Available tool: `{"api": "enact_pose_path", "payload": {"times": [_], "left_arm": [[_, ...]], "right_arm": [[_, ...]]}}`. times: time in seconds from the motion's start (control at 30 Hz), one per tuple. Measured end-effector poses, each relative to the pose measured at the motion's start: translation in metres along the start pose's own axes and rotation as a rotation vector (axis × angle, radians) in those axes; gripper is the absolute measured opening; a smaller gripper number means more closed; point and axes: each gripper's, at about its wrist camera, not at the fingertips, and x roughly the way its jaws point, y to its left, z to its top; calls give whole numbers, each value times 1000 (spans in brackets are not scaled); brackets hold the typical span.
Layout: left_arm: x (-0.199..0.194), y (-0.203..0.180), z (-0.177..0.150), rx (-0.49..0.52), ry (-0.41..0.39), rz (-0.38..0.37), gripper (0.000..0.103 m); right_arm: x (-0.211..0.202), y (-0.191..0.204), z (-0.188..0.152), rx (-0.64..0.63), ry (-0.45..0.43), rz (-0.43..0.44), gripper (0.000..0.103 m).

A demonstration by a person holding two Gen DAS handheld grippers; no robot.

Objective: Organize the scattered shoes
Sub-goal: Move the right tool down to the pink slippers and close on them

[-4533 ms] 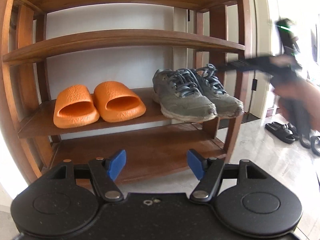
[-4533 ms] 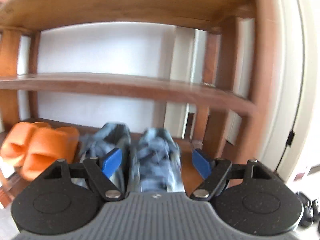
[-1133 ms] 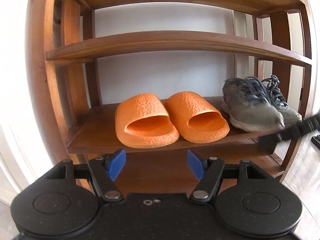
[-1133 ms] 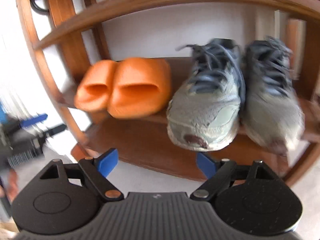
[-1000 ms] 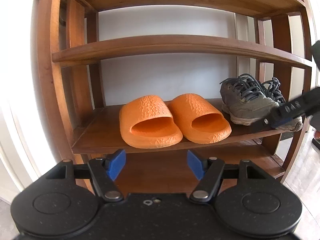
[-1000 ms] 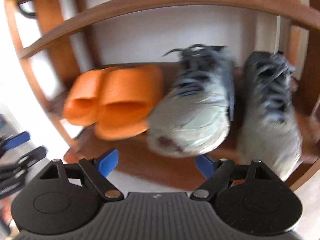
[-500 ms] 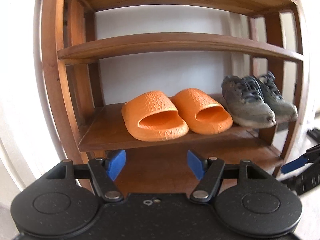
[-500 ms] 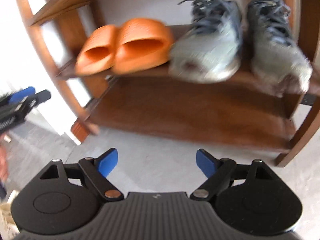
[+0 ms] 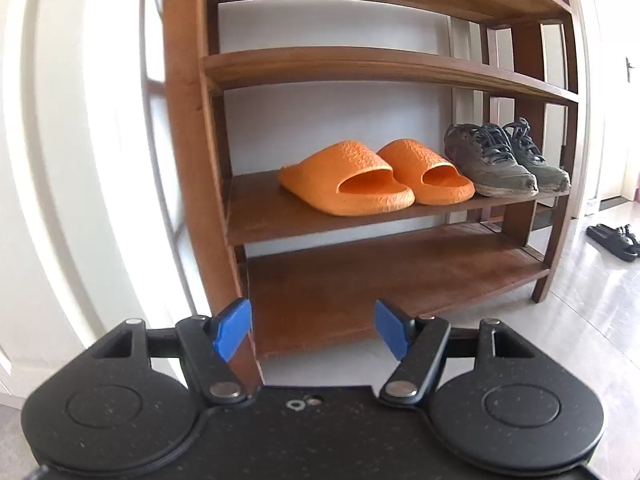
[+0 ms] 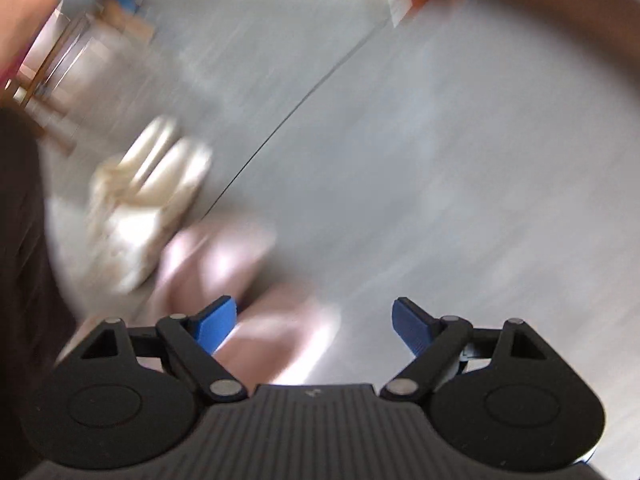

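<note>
Swinging off the rack [image 9: 192, 120] to the floor: right gripper [image 10: 314, 320] wide open and empty over blurred pale and pink shoes [image 10: 208, 240], left gripper [image 9: 312, 328] part-open, empty; slides [image 9: 376, 178] and sneakers [image 9: 504, 160] shelved, next pair likely.

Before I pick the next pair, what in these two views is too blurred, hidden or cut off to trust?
- Right wrist view: pale shoes and pink shoes on the floor are motion-blurred; type unclear.
- Left wrist view: black sandals are cut by the right edge; count unclear.
- Left wrist view: far grey sneaker is partly hidden behind its mate.
</note>
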Motion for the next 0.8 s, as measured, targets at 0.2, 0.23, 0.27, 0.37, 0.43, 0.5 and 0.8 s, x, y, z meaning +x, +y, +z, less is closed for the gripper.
{"api": "enact_pose_path", "payload": {"times": [0.2,0.23,0.27,0.37,0.43,0.5,0.8], "left_arm": [[-3,19,-7,-58,3,-65,68],[-4,21,-8,-74,-1,-80,68],[-4,22,-9,-90,-4,-95,68],[-5,18,-15,-103,-2,-135,68],[-7,11,-19,-91,22,-163,68],[-10,5,-23,-79,35,-182,68],[-13,-4,-44,-44,107,-195,68]], "right_arm": [[58,39,-46,311,138,-12,88],[62,40,-47,345,112,-16,88],[66,43,-47,370,86,-27,88],[82,57,-38,380,-5,-92,88],[91,64,-32,397,-61,-128,86],[104,71,-23,409,-97,-231,70],[89,58,-30,487,-210,-323,12]]}}
